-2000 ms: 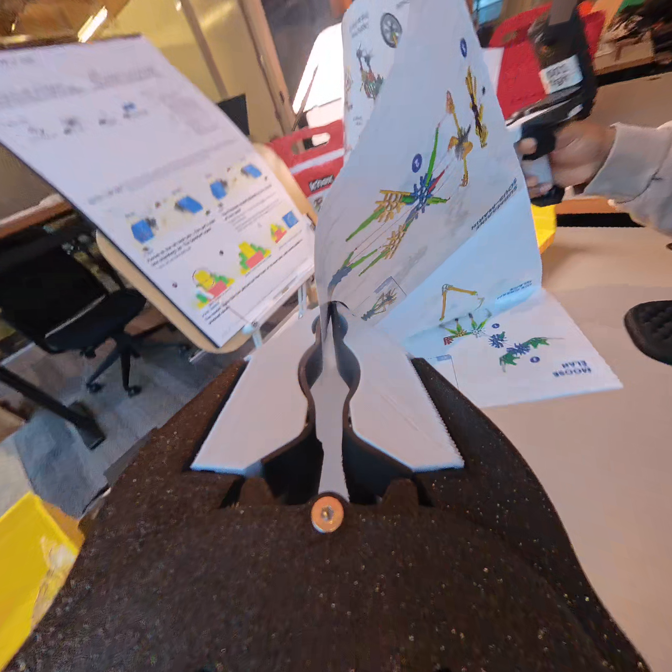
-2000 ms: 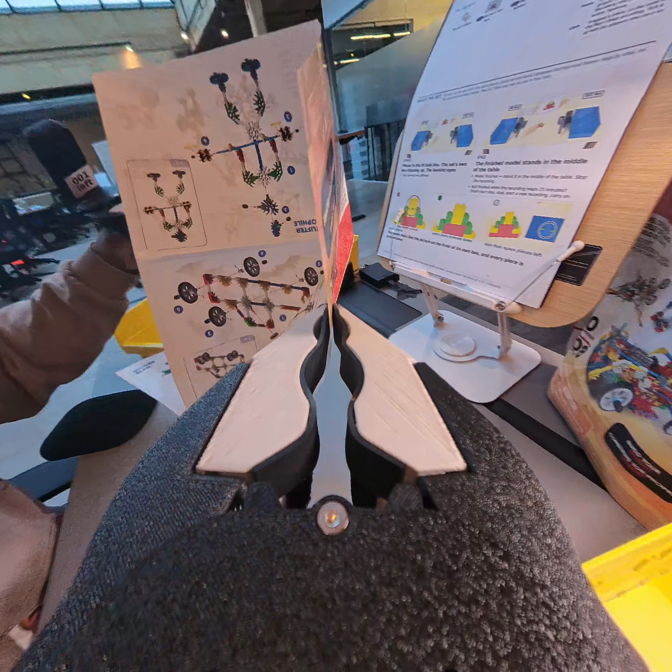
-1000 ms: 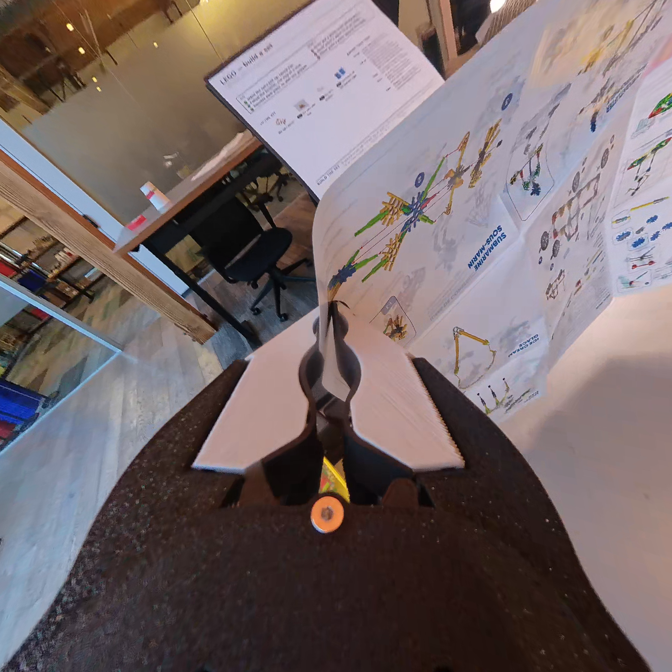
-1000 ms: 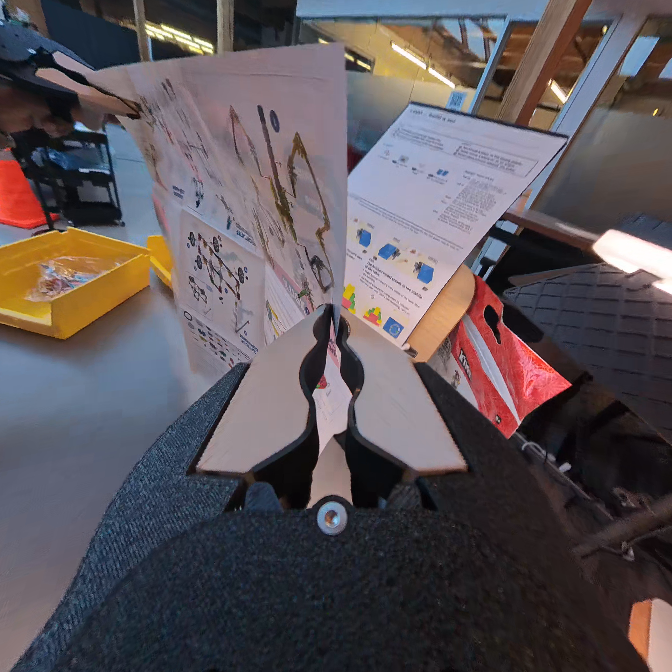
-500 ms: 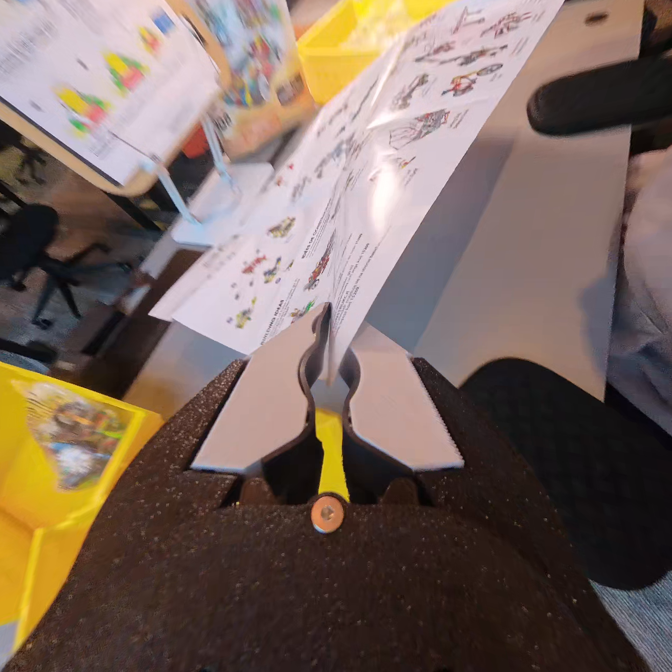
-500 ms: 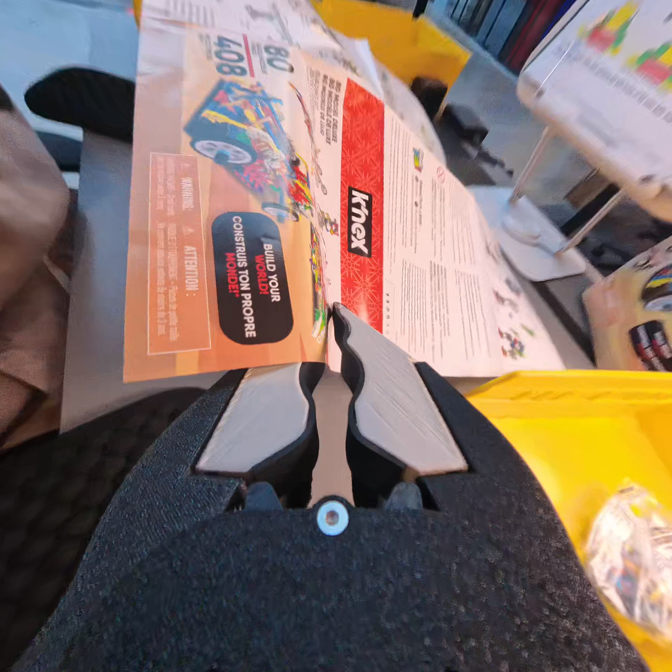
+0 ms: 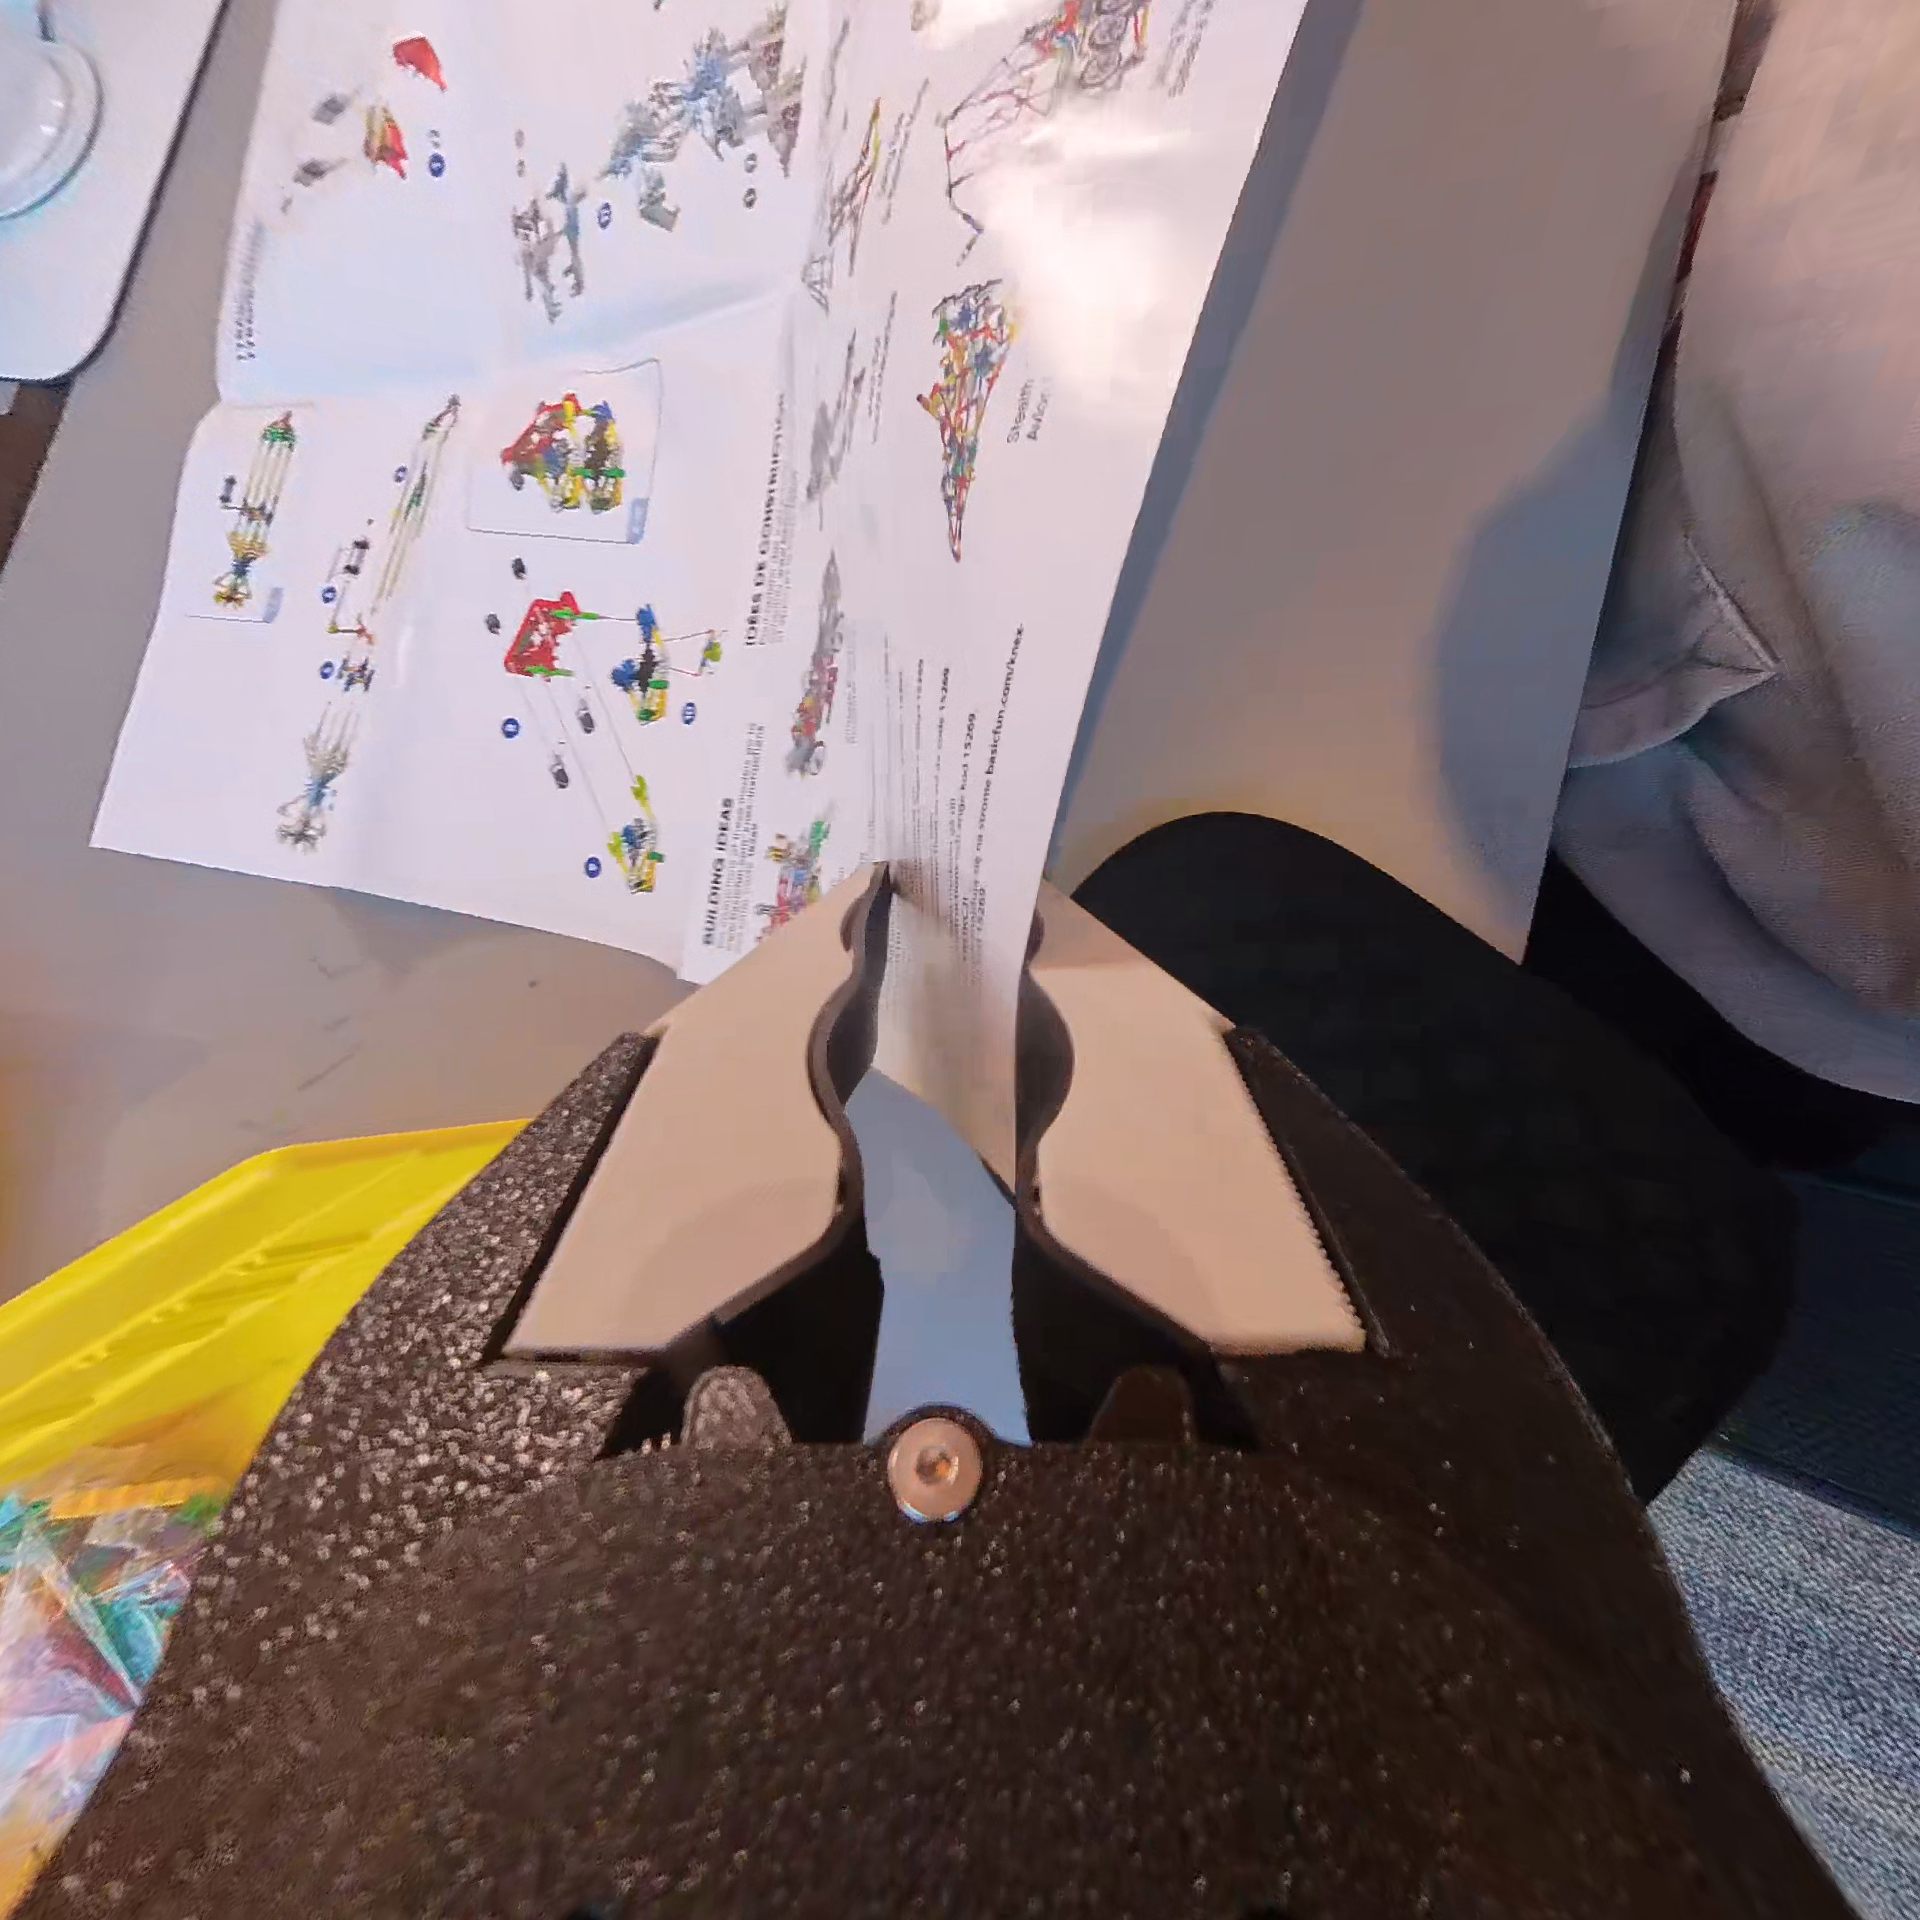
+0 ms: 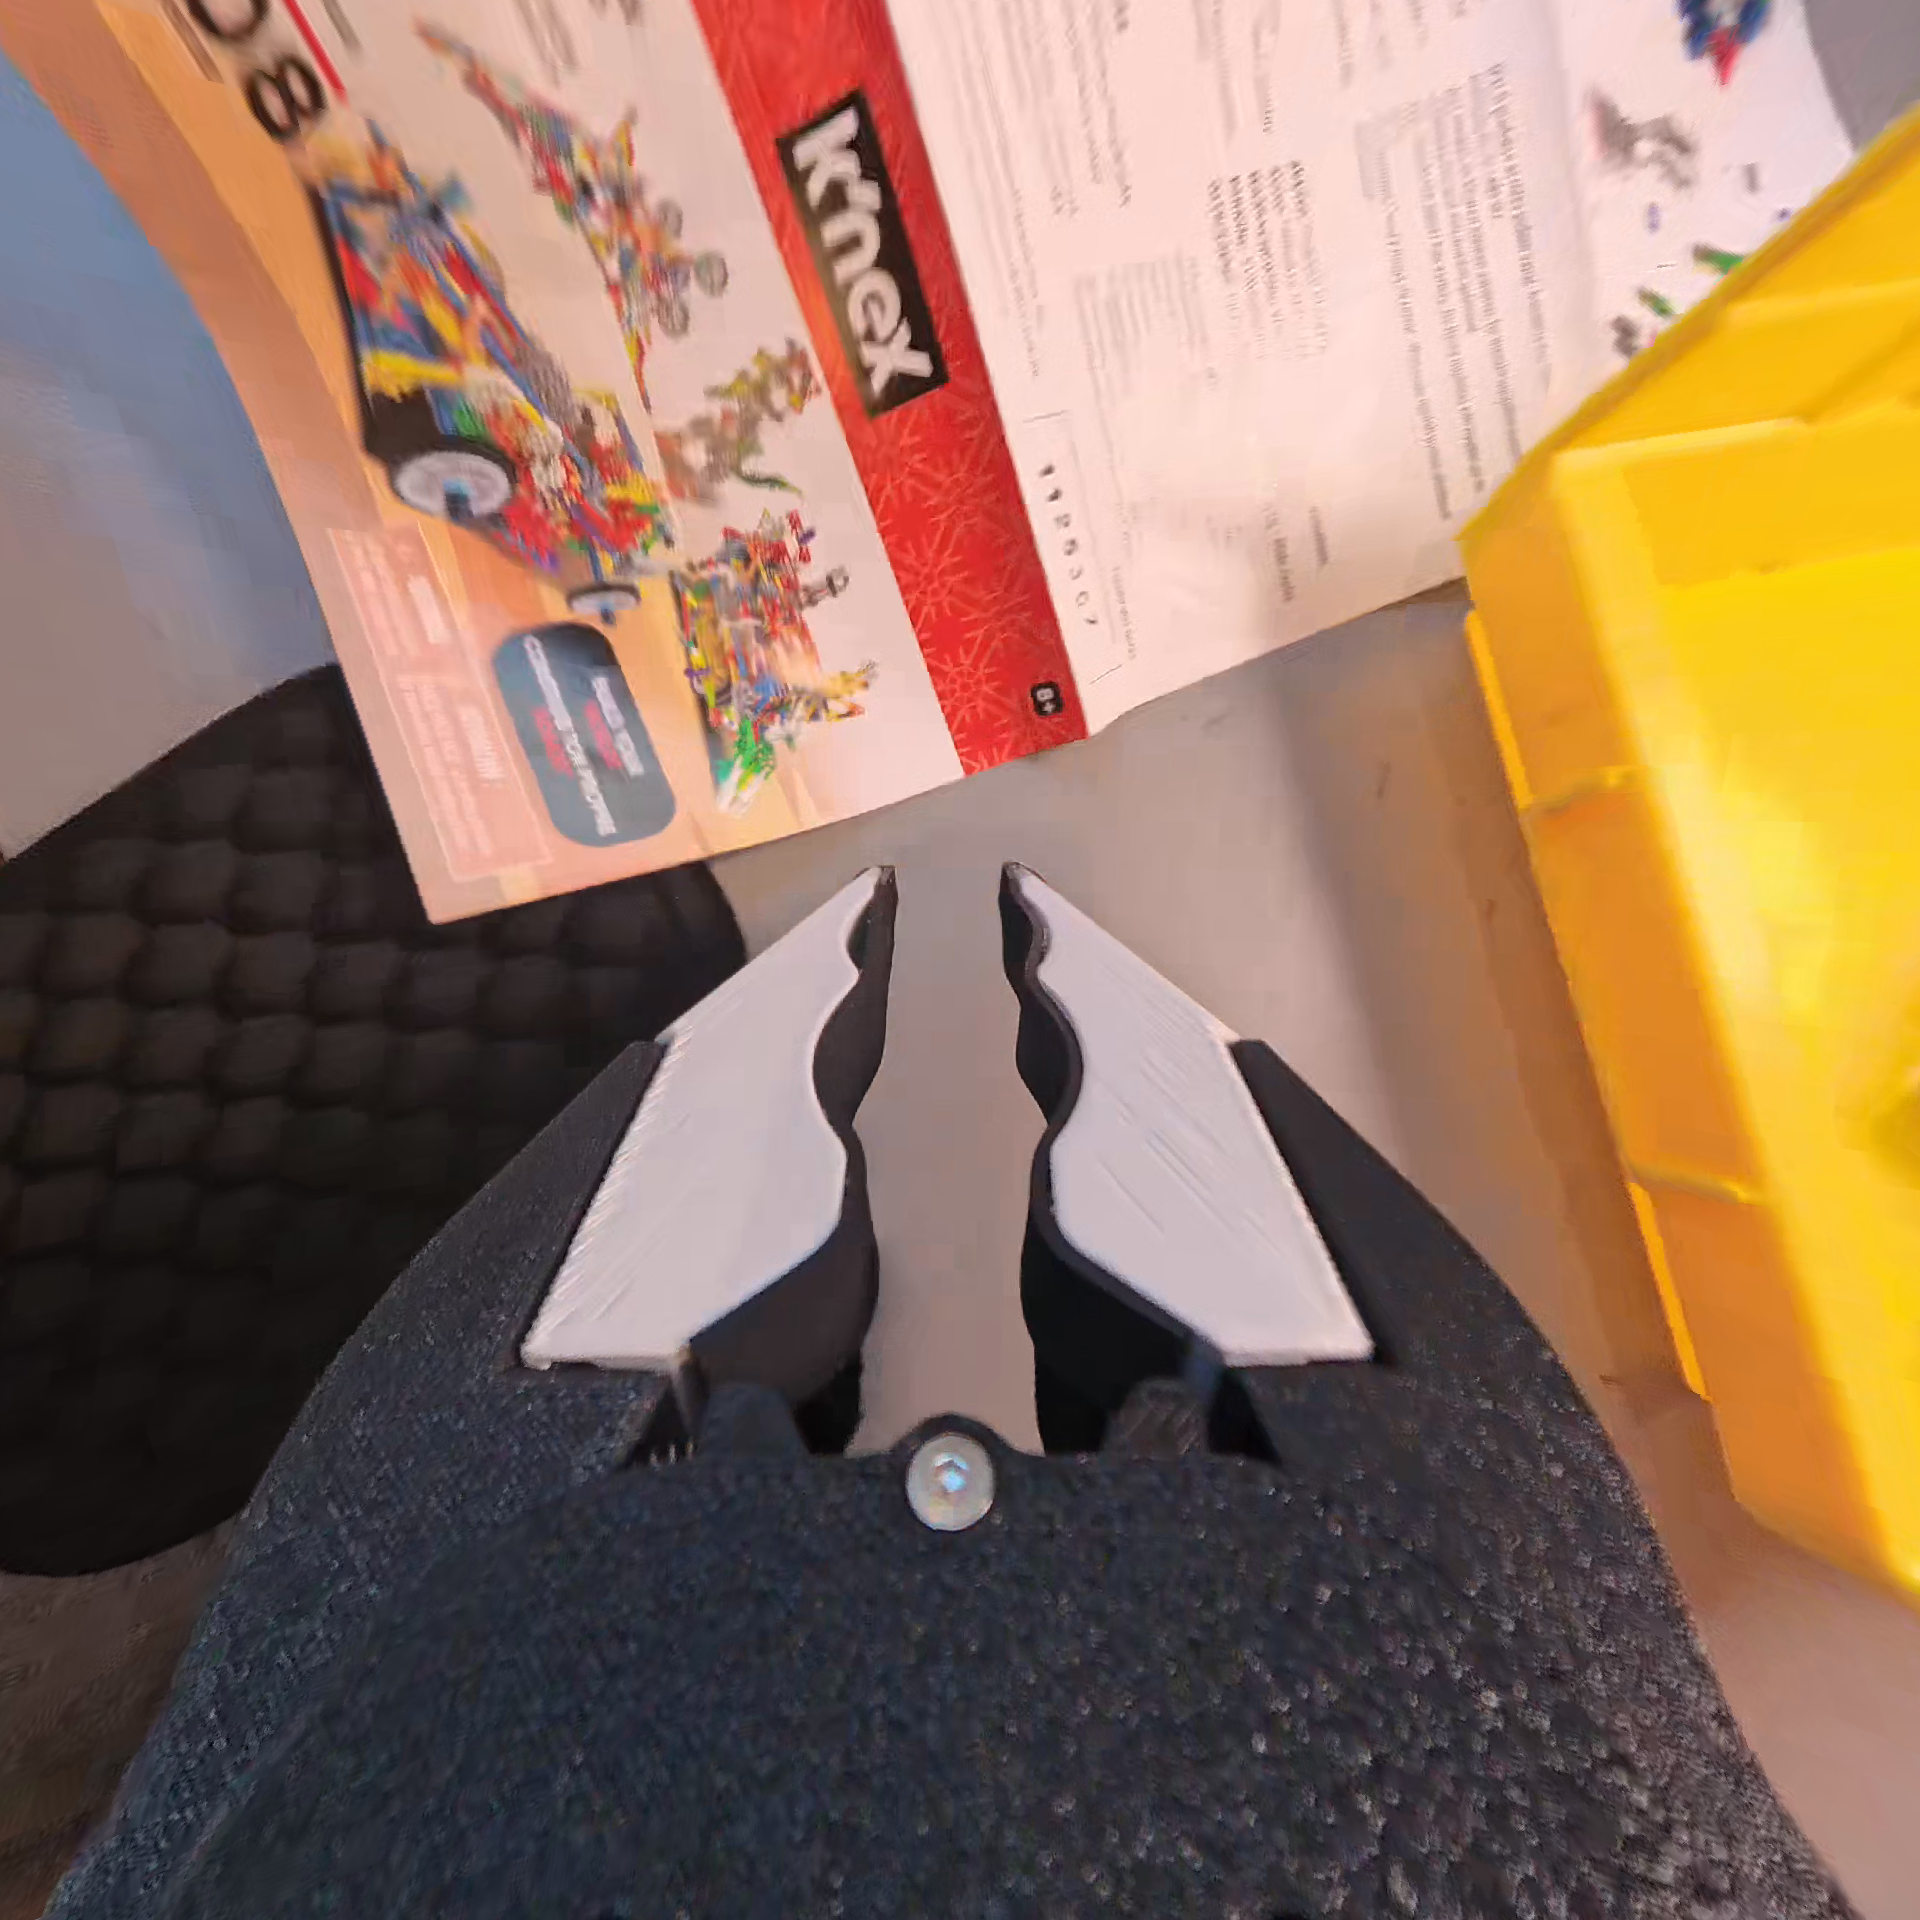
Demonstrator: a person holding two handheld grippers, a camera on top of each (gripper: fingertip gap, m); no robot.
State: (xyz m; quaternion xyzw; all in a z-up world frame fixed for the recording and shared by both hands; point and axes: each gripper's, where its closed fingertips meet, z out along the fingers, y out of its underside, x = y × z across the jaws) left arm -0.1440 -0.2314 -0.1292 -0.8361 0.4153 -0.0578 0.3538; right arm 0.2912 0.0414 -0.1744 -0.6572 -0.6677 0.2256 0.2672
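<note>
Each wrist view looks steeply down from close above the grey table (image 7: 1351, 436), forward along its own fingers. Both views share the unfolded instruction sheet (image 7: 582, 436) (image 8: 1195, 343) filling the upper frame, and a yellow bin (image 8: 1714, 831) appears at the right view's right edge.

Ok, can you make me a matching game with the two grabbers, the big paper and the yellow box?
Things:
1. left gripper
2. right gripper
3. large folded paper instruction sheet with colourful model pictures
4. yellow plastic bin

States:
A. open, with only bare table between its fingers
B. has a paper edge between its fingers
C. spread out on the grey table, one side lifted
D. standing to the right of the open gripper

Pairs: 1-B, 2-A, 3-C, 4-D
</note>
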